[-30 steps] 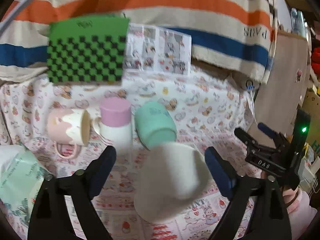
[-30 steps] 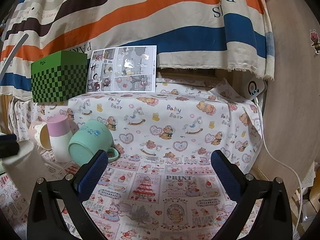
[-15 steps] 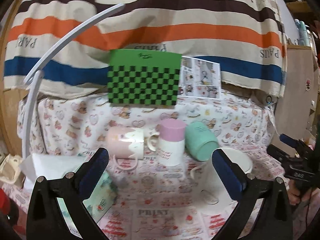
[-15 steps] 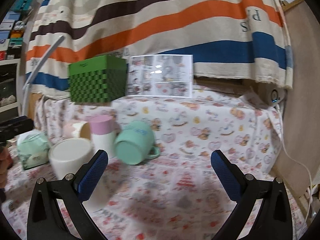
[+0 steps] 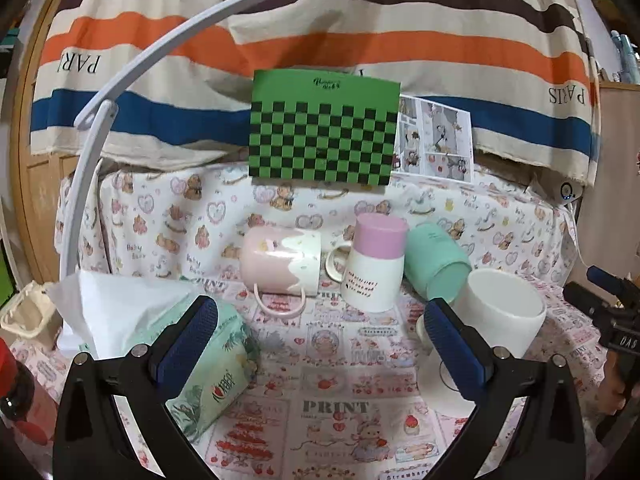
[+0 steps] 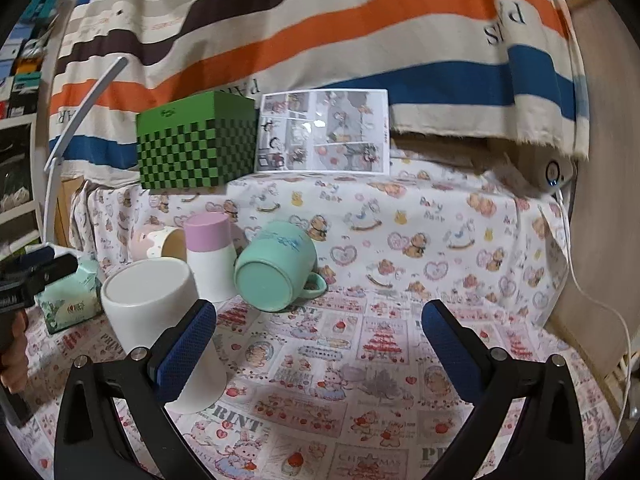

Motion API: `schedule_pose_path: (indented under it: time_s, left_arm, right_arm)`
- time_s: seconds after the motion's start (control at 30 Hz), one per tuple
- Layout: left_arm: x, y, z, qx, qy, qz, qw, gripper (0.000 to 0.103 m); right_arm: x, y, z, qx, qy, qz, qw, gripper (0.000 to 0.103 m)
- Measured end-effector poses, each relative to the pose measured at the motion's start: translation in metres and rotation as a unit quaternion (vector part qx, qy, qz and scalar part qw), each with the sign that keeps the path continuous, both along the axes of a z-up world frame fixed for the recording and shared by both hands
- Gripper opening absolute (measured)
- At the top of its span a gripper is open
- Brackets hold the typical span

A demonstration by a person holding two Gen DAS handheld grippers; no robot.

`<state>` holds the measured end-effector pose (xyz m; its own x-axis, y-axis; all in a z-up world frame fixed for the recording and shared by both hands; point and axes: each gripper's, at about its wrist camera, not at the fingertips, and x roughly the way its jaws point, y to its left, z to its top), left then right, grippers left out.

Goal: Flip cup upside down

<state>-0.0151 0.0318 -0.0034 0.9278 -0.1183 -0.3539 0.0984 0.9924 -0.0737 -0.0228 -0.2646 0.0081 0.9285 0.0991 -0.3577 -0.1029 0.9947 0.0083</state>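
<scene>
Nearest the lens, left tool (image 5: 320,334) spread wide over the printed cloth (image 5: 340,412) of the desk, gripping nothing; blue pads (image 5: 188,340) well apart. Right tool (image 6: 318,344) likewise gaping and empty, its left pad (image 6: 184,350) in front of the white cup (image 6: 160,320) from this angle.

White cup (image 5: 498,312) standing base-up, mouth down, on the cloth, partly hidden behind the left tool's right pad in the left wrist view. Just off the left tool's other pad, a mint tissue pack (image 5: 208,368) with a white sheet (image 5: 120,308) sticking out.

Next row back: teal mug (image 6: 276,270) lying on its side, base toward the right wrist lens, handle out to the right, close against the white cup and against a pink-topped white cup (image 5: 376,262) standing upside down. Beside that, a pink-and-cream mug (image 5: 282,260) on its side, handle resting on the cloth.

At frame edge in each view, the opposite tool glimpsed in a hand: right one (image 5: 608,312), left one (image 6: 28,280).

Farther back, on a raised ledge under the same cloth, a green checkered box (image 5: 324,136) and a comic-print card (image 6: 324,130) propped upright just beside it. White curved lamp arm (image 5: 132,80) at left. Behind everything, a striped drape (image 6: 320,32) in orange, blue and brown.
</scene>
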Motion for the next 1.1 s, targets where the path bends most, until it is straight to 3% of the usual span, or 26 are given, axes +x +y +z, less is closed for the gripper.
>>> schedule_pose_path:
  time_s: [0.27, 0.57, 1.1]
  left_arm:
    - [-0.014, -0.015, 0.002, 0.041, -0.038, 0.02, 0.9982, 0.103]
    - [-0.013, -0.016, 0.004, 0.046, -0.04, 0.028, 0.9978, 0.103]
    - [-0.009, -0.016, 0.002, 0.046, -0.03, 0.024, 0.9982, 0.103]
  right_arm:
    - [0.0, -0.002, 0.0, -0.002, -0.004, -0.018, 1.0, 0.103]
    - [-0.01, 0.009, 0.003, -0.03, -0.028, -0.007, 0.999, 0.103]
    - [-0.002, 0.0, 0.001, -0.007, -0.01, -0.017, 1.0, 0.103]
